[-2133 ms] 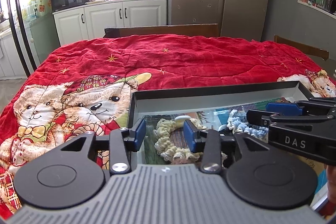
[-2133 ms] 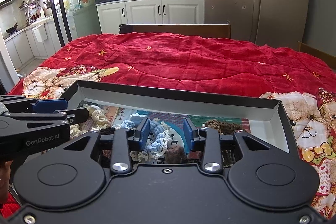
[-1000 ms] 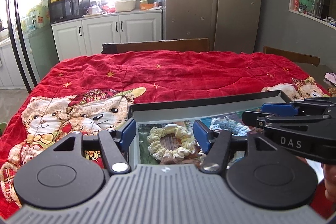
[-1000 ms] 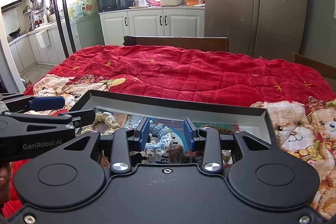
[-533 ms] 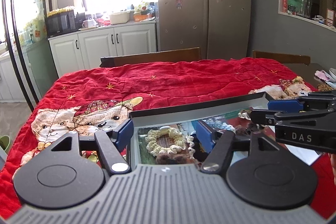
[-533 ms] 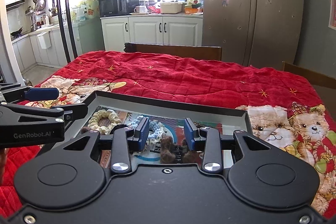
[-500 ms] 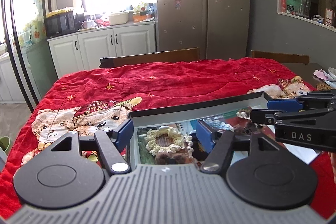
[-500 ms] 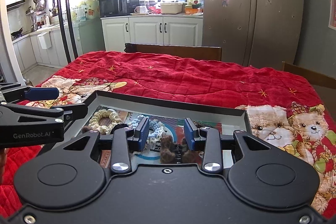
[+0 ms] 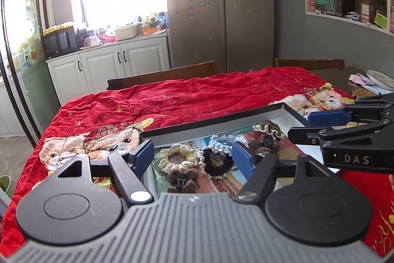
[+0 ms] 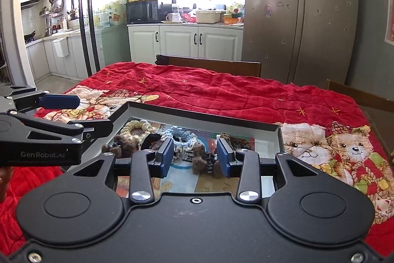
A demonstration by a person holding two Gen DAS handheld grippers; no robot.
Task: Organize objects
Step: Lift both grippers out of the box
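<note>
Crocheted yarn scrunchies lie gathered inside the black-rimmed tray (image 9: 211, 120) on the red quilt (image 9: 197, 95) that covers the desk, so take the tray as your landmark. The cream scrunchie (image 9: 172, 158) sits at the tray's left end, the black scrunchie (image 9: 218, 160) and the blue-and-white scrunchie (image 10: 181, 136) toward its middle, and the brown bow clip (image 10: 204, 160) nearer its front edge. Your left gripper (image 9: 193, 155) hangs above the tray's left end with its jaws opening and nothing pinched. Your right gripper (image 10: 194, 158) hangs above the tray's middle, jaws parted and opening, bare too. If more sorting remains, pick a single piece, come down squarely over it, and close only once both pads flank its yarn, clear of its neighbours.
</note>
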